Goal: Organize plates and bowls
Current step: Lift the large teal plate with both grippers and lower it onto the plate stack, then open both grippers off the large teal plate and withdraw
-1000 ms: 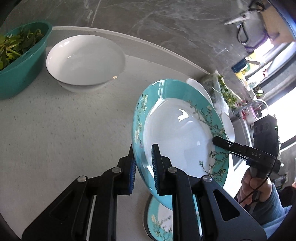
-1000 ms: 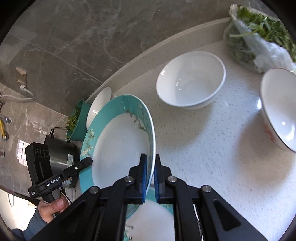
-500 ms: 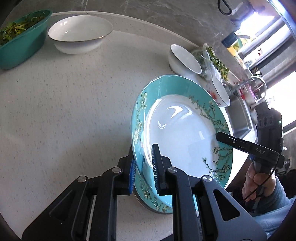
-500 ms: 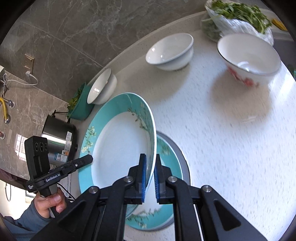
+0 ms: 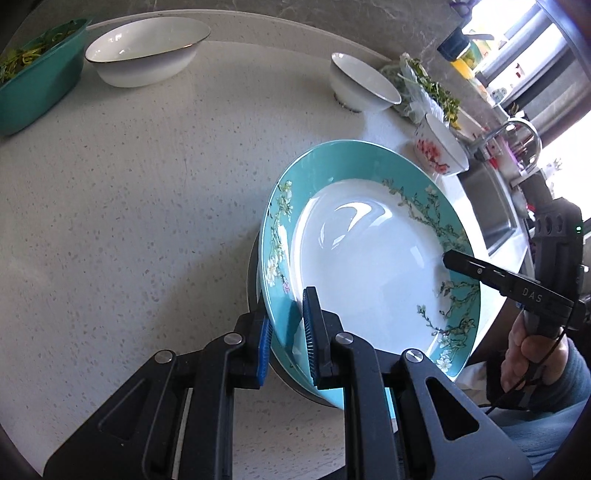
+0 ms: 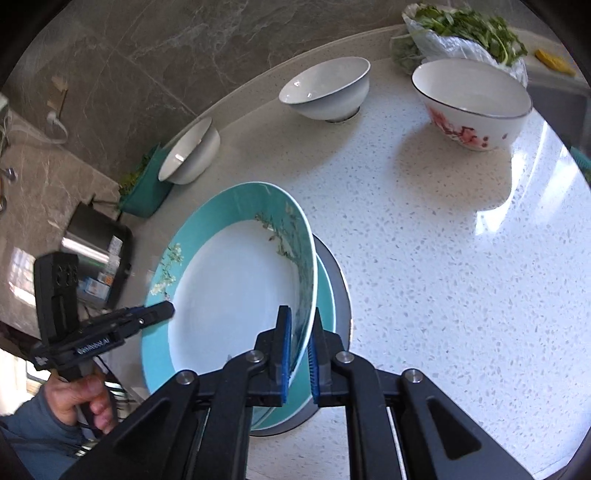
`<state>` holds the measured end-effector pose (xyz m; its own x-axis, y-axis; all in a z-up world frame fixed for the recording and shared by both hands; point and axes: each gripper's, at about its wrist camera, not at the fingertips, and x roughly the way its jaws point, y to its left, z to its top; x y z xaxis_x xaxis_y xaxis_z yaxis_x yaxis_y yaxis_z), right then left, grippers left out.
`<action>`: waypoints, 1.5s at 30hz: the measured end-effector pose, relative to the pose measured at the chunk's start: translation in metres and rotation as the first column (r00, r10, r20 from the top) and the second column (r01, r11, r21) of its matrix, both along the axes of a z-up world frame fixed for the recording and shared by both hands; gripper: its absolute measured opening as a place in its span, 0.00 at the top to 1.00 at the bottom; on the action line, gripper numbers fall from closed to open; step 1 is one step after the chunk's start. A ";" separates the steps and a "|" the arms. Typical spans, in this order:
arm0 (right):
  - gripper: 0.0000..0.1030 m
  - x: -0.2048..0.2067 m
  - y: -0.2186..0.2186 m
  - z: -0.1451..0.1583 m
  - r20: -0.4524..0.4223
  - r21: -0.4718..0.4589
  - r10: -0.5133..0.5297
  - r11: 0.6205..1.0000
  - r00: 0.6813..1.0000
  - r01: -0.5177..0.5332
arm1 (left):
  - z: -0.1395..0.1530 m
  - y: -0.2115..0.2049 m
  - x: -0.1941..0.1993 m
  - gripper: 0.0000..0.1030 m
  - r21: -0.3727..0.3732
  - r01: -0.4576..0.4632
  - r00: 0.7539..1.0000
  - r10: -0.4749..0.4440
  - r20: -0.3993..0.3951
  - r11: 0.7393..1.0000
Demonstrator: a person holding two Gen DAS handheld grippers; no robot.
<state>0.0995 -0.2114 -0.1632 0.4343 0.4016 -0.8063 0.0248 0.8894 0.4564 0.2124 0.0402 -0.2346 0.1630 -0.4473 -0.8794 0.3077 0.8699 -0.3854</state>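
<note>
Pale speckled stone makes up the countertop (image 6: 461, 258), backed by a dark grey marbled wall (image 6: 155, 48), with strong daylight coming in from the sink side. Over the near edge, a teal-rimmed plate (image 5: 369, 266) with a white centre and blossom branches on its border is held tilted between two handheld tools. The left gripper (image 5: 287, 332) is clamped on one side of its rim, blue pads pressing both faces; the right gripper (image 6: 300, 343) pinches the opposite rim in the same way. In the left wrist view the right tool shows as a black arm reaching onto the plate's far edge, with a hand (image 5: 532, 354) in a blue-grey sleeve wrapped round its handle. The right wrist view shows the other hand (image 6: 79, 402) on the left tool's grip.

Directly beneath the held plate lies a second teal plate (image 6: 327, 295) of the same pattern, and under that a dark grey plate (image 6: 341, 280) flat on the stone. The tilted plate hangs just above this stack; I cannot tell whether its lower edge touches.

Further back stand three bowls, well apart: a wide white bowl (image 5: 147, 48) beside a teal basin of greens (image 5: 33, 85), a smaller white bowl (image 6: 327, 88) near the wall, and a bowl with red flowers (image 6: 472, 103) just in front of a plastic bag of leafy greens (image 6: 461, 33). A steel sink (image 5: 491, 218) with a tap sits past the counter's end.
</note>
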 end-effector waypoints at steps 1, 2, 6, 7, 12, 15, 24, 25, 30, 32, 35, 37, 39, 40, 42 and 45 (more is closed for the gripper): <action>0.90 0.000 0.003 0.000 0.004 -0.030 0.011 0.999 1.000 -0.011 | -0.001 -0.004 0.002 0.86 0.009 0.001 1.000 -0.001 0.001 1.000; 0.90 -0.001 0.005 -0.001 0.003 -0.039 0.014 0.999 1.000 -0.014 | -0.003 -0.006 0.003 0.86 0.014 0.001 1.000 -0.001 -0.001 1.000; 0.88 -0.002 0.011 -0.006 -0.001 -0.091 0.028 0.995 1.000 -0.028 | -0.006 -0.010 0.005 0.86 0.026 0.008 1.000 -0.008 0.000 1.000; 0.87 -0.003 0.013 -0.006 0.000 -0.109 0.034 0.993 0.999 -0.034 | -0.005 -0.010 0.005 0.86 0.032 0.012 1.000 -0.012 0.004 0.999; 0.83 -0.005 0.022 -0.008 0.008 -0.211 0.071 0.975 0.997 -0.067 | -0.005 -0.015 0.004 0.86 0.060 0.033 0.999 -0.034 0.019 0.998; 0.81 -0.004 0.021 -0.012 -0.007 -0.227 0.066 0.972 0.998 -0.066 | -0.004 -0.019 0.003 0.84 0.087 0.049 0.998 -0.052 0.026 0.995; 0.78 -0.007 0.021 -0.014 -0.009 -0.267 0.087 0.960 0.996 -0.086 | -0.003 -0.028 0.000 0.70 0.107 0.047 0.997 -0.052 0.052 0.993; 0.78 -0.007 0.021 -0.013 -0.006 -0.266 0.090 0.960 0.996 -0.089 | -0.001 -0.029 -0.001 0.54 0.108 0.047 0.997 -0.054 0.062 0.993; 0.77 -0.009 0.019 -0.013 -0.001 -0.261 0.105 0.960 0.994 -0.102 | 0.012 -0.029 -0.004 0.16 0.098 0.022 0.992 -0.033 0.120 0.995; 0.74 -0.010 0.017 -0.013 0.004 -0.260 0.108 0.960 0.994 -0.103 | 0.015 -0.026 -0.004 0.15 0.096 -0.002 0.992 -0.010 0.125 0.995; 0.64 -0.012 0.012 -0.008 0.021 -0.251 0.114 0.962 0.993 -0.105 | 0.026 -0.020 -0.007 0.15 0.083 -0.029 0.991 0.018 0.134 0.996; 0.55 -0.016 0.003 -0.001 0.035 -0.242 0.103 0.966 0.994 -0.092 | 0.037 -0.013 -0.007 0.10 0.048 -0.047 0.989 0.040 0.144 0.998; 0.50 -0.017 -0.008 0.009 0.054 -0.228 0.080 0.971 0.995 -0.065 | 0.050 -0.003 -0.003 0.03 0.026 -0.080 0.984 0.075 0.161 0.996; 0.46 -0.016 -0.014 0.015 0.061 -0.218 0.069 0.975 0.996 -0.054 | 0.055 0.003 0.002 0.01 0.020 -0.100 0.982 0.095 0.161 0.995; 0.41 -0.005 -0.020 0.028 0.075 -0.189 0.053 0.981 0.996 -0.038 | 0.064 0.019 0.019 0.00 0.011 -0.155 0.977 0.151 0.151 0.988; 0.38 0.028 -0.016 0.060 0.120 -0.094 0.058 0.994 0.991 -0.046 | 0.081 0.052 0.054 0.00 -0.022 -0.270 0.945 0.270 0.185 0.962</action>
